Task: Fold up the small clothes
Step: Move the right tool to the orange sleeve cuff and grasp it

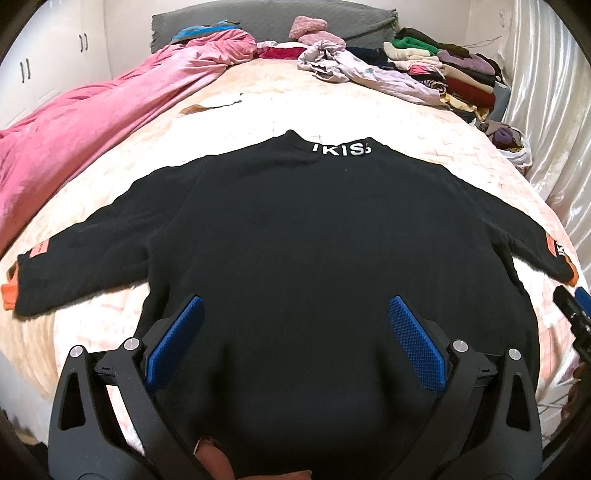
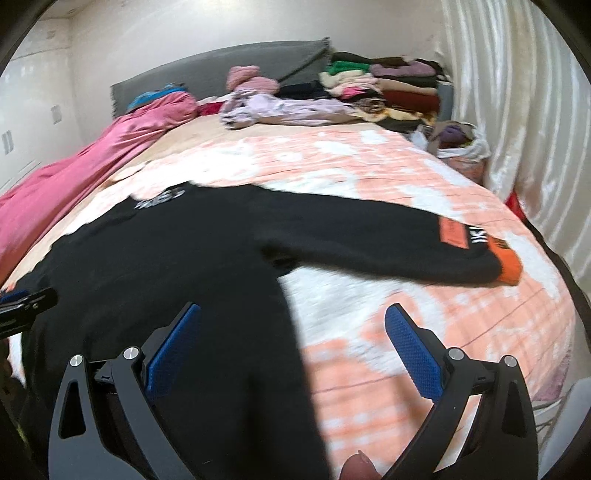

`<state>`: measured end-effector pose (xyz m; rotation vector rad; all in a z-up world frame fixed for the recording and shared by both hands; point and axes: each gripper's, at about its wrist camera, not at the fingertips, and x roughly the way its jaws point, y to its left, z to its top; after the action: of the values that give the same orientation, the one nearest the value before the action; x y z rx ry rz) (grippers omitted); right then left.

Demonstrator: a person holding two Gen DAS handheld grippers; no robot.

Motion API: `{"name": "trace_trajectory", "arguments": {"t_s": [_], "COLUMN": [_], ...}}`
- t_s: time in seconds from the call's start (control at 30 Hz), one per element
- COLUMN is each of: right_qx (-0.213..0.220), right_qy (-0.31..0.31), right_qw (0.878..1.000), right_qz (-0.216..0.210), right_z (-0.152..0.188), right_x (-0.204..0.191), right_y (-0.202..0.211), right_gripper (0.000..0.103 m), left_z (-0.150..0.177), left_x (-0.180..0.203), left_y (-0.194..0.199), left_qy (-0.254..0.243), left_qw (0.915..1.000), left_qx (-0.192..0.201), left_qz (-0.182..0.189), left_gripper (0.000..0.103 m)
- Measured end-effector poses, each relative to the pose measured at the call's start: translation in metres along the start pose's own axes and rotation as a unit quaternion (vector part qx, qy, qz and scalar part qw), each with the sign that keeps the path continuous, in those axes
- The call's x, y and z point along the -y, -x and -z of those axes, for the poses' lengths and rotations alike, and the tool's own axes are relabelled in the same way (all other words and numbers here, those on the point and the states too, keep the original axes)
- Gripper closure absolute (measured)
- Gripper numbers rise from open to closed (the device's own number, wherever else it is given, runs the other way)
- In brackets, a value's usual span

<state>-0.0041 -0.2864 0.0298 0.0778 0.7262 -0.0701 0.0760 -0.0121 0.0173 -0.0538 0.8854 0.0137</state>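
Furthest left, a rumpled pink blanket (image 1: 85,133) runs along the left edge of the bed (image 1: 388,118), from the near side up to the grey headboard (image 1: 266,22) at the far end. White wardrobe doors (image 1: 44,48) stand beyond it on the far left. Next comes the black sweater (image 1: 295,240), spread flat on the pale peach bedcover, collar pointing far and hem near. Its left sleeve (image 1: 81,254) stretches out to the left and ends in an orange cuff (image 1: 9,293). White lettering (image 1: 341,148) marks the collar.

Over the near hem, roughly at the middle of the body, hangs the left gripper (image 1: 295,332), its blue-padded jaws spread wide apart with nothing between them. A fingertip (image 1: 212,458) of the person shows at the bottom edge of the left wrist view.

Further right, the right gripper (image 2: 293,339) hovers above the sweater's right side edge, jaws likewise wide apart and empty; black fabric lies under its left finger, bare bedcover under its right. The right sleeve (image 2: 388,236) reaches away to the right, ending in an orange cuff (image 2: 508,264).

At the far right corner of the bed sits a stack of folded clothes (image 1: 454,70), with a crumpled lilac garment (image 1: 362,70) just left of it. A shiny white curtain (image 2: 517,110) covers the right wall.
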Motion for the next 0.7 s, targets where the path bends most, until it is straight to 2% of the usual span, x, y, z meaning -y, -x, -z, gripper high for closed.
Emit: {"name": "trace_trajectory", "arguments": {"t_s": [0.3,0.7], "right_qx": [0.004,-0.008], "right_qy": [-0.049,-0.135], "right_qw": [0.996,0.98], "right_qz": [0.07,0.146], "right_z": [-0.026,-0.046], "right_x": [0.071,0.177], "right_y": [-0.021,-0.04], "right_gripper": [0.004,0.004], "left_z": [-0.023,-0.055], "left_x": [0.006,0.024], "left_y": [-0.025,-0.059], "left_qy": [-0.005,-0.024], "left_qw": [0.9999,0.9995], "left_qx": [-0.011,-0.016], "left_qz": [0.002,0.012], "left_gripper": [0.009,0.009]}}
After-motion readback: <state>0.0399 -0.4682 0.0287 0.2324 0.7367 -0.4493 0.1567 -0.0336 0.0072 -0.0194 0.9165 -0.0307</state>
